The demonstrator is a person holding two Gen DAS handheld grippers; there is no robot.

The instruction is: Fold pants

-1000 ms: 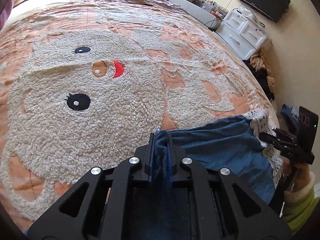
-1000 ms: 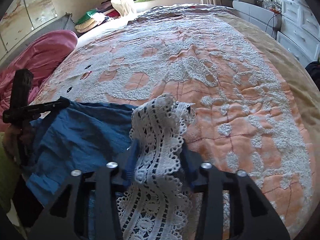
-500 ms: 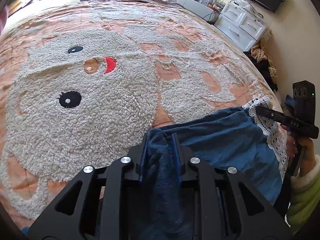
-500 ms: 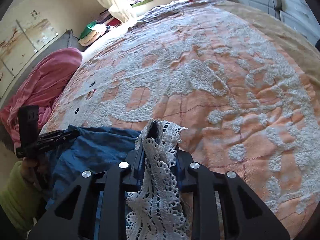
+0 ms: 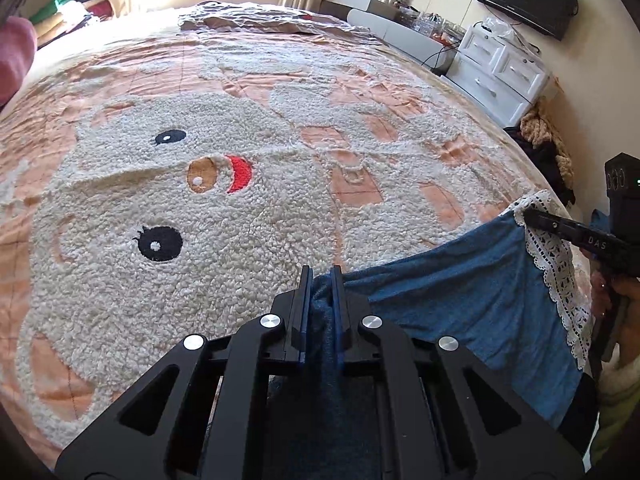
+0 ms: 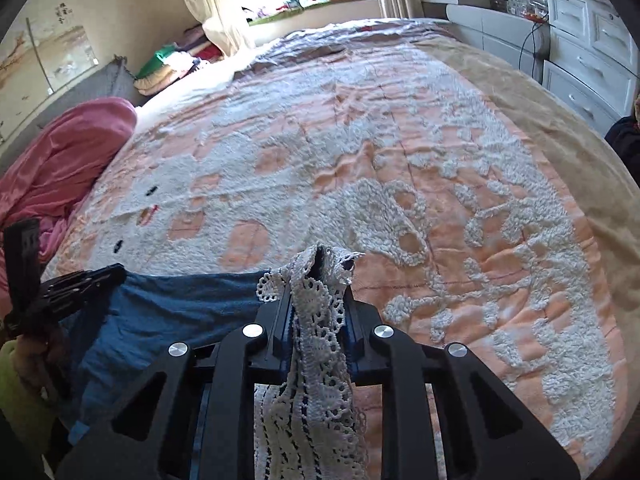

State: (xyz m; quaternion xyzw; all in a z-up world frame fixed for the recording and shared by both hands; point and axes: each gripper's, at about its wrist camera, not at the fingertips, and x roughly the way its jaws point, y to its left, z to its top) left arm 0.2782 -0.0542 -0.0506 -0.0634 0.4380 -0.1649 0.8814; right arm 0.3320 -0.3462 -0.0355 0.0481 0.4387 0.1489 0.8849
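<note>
Bed (image 5: 280,128) with an orange-and-cream fleece blanket (image 6: 400,184), stretching ahead of both sets of fingers. Blue pants (image 5: 460,292) hang spread between the two grippers above the blanket's near edge. Left gripper (image 5: 321,280): fingers clenched on a fold of blue cloth, which runs back between them. Right gripper (image 6: 316,304): jaws closing on the white lace trim (image 6: 316,344), which bunches past the fingertips and trails down between the fingers. White drawers (image 5: 500,72), contents hidden, stand beyond the bed.
</note>
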